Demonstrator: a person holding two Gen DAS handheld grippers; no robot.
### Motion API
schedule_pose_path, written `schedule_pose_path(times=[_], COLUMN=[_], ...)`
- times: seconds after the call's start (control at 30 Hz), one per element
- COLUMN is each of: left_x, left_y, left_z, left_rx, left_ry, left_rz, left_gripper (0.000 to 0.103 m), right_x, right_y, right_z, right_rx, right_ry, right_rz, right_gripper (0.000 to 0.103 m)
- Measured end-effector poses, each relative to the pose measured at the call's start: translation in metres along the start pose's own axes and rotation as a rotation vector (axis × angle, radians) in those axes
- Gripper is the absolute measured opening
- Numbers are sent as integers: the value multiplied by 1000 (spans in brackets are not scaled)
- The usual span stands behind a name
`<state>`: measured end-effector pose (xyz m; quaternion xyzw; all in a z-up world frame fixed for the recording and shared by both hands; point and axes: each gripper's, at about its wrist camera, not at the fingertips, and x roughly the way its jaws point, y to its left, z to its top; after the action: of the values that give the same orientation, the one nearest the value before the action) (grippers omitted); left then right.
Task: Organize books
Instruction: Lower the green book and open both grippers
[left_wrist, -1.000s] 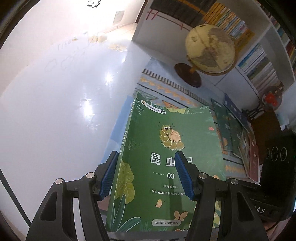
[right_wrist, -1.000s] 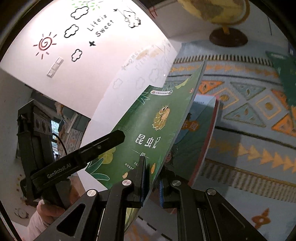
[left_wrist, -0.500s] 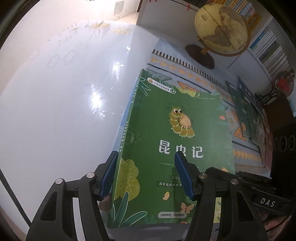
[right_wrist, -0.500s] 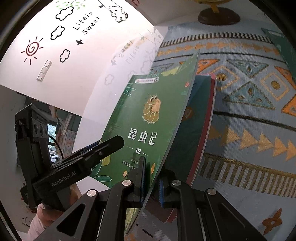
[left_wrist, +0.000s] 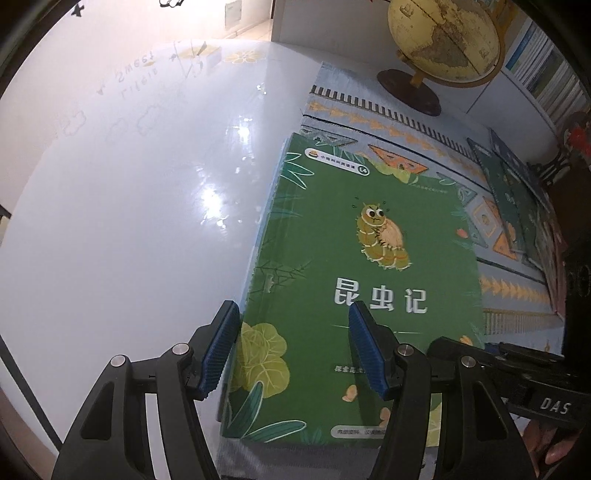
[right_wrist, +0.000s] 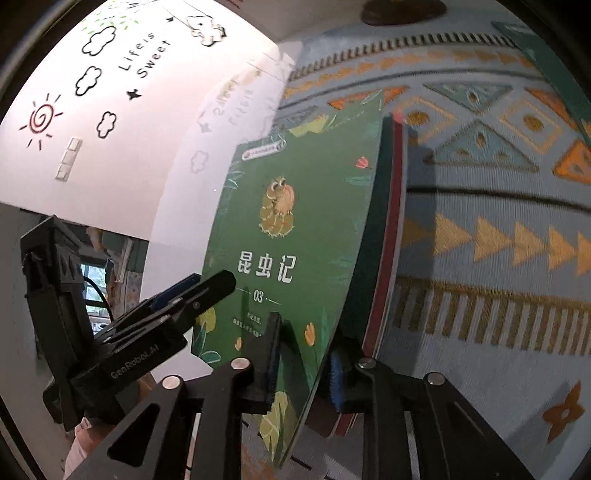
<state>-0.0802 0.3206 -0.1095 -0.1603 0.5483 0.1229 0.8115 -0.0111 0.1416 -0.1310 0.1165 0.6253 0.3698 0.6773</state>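
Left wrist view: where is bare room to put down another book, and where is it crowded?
Free: the white glossy surface left of the green book; also a strip of mat between it and the row of books. Crowded: near the globe and along that row.

Green book (left_wrist: 354, 266): glossy paper cover. Rug (right_wrist: 480, 206): woven cloth, rough. Floor (left_wrist: 129, 221): smooth, glossy white. Globe (left_wrist: 443, 40): dark wooden base.

book (left_wrist: 354, 258) on stack, globe (left_wrist: 443, 40) behind
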Motion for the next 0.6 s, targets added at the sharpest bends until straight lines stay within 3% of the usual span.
schedule_pose_path(times=[0.07,0.13,0.2,0.27,0.47,0.6], left_x=[1,2,5,5,-11,-33], left_y=[-2,-2,-2,-1,3,2], left_z=[0,-1,-2,-2,1,2], left_rx=[12,11,13,7,-29,-48], left_ry=[7,13,23,24,-13,-48], left_rz=[43,39,61,61,112,116], left_gripper=[60,60,60,60,61,61], right_x=[-3,-9,-12,-18,-49,-75], right_y=[-3,-8,-12,-14,-28,-60], right_z=[0,0,0,1,5,8], right_rx=[5,27,47,61,59,112], right_ry=[-6,-10,-2,-14,-79,-91], right_rz=[-9,-16,3,6,-23,-4], right_gripper=[23,26,40,45,49,50])
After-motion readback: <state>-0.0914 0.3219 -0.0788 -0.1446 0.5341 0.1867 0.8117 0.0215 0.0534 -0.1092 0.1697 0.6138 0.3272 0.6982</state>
